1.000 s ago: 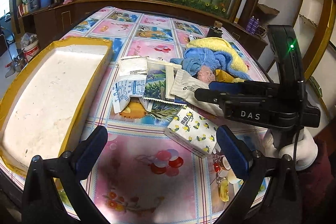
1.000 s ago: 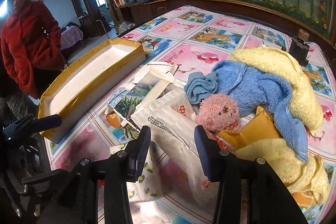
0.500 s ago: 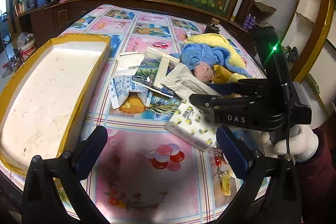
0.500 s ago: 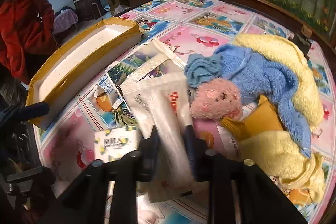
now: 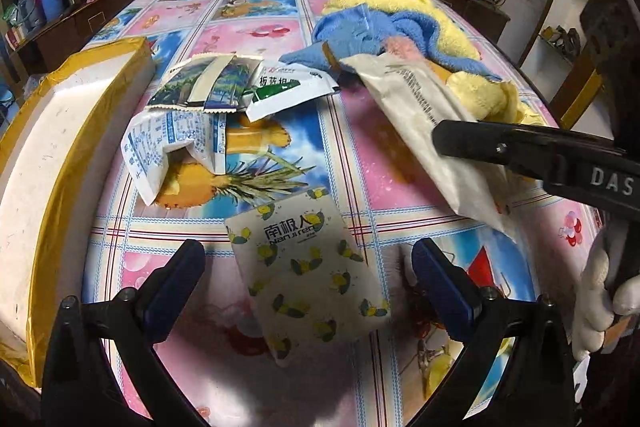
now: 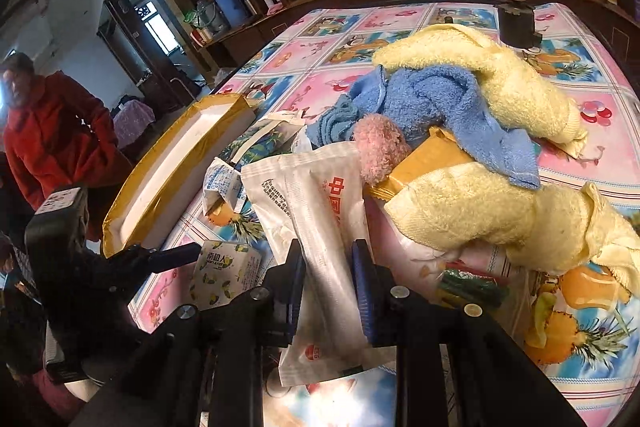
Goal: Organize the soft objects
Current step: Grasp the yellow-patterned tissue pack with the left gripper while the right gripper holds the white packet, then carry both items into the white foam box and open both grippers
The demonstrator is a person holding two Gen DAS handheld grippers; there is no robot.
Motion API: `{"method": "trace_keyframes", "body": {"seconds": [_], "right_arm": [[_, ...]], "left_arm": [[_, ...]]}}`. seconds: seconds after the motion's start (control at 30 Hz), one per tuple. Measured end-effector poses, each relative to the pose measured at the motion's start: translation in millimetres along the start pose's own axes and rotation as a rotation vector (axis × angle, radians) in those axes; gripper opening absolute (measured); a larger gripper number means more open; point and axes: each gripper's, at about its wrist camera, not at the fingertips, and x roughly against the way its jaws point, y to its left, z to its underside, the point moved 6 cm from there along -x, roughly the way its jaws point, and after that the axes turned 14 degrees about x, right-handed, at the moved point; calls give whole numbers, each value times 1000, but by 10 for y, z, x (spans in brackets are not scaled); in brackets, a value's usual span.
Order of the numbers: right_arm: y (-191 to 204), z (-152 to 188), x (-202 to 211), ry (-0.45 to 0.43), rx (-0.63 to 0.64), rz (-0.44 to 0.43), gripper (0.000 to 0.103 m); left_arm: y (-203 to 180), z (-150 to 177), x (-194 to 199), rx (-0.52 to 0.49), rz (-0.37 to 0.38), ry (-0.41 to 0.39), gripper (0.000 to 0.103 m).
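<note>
The pink plush toy point(image 5: 402, 47) is mostly buried under the blue towel point(image 5: 360, 35). The foam tray point(image 5: 48, 163) runs off the left edge. The white pouch point(image 6: 320, 227) hides the desk point(image 6: 580, 167) beneath. The green packet point(image 6: 472, 285) is too blurred to read.

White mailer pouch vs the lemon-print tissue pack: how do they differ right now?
The white mailer pouch is long, flat and plain white with small print; the lemon-print tissue pack is short, puffy and patterned. The pouch is pinched in the right gripper; the pack lies free between the open left gripper's fingers. Both are soft plastic packs.
</note>
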Motion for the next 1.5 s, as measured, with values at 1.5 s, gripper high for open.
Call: {"method": "trace_keyframes", "body": {"seconds": [1.5], "right_arm": [[1363,-1806,-2037,108,-153,-224,33]], "left_arm": [[2554,-1629,-100,552,113,-52,61]]}}
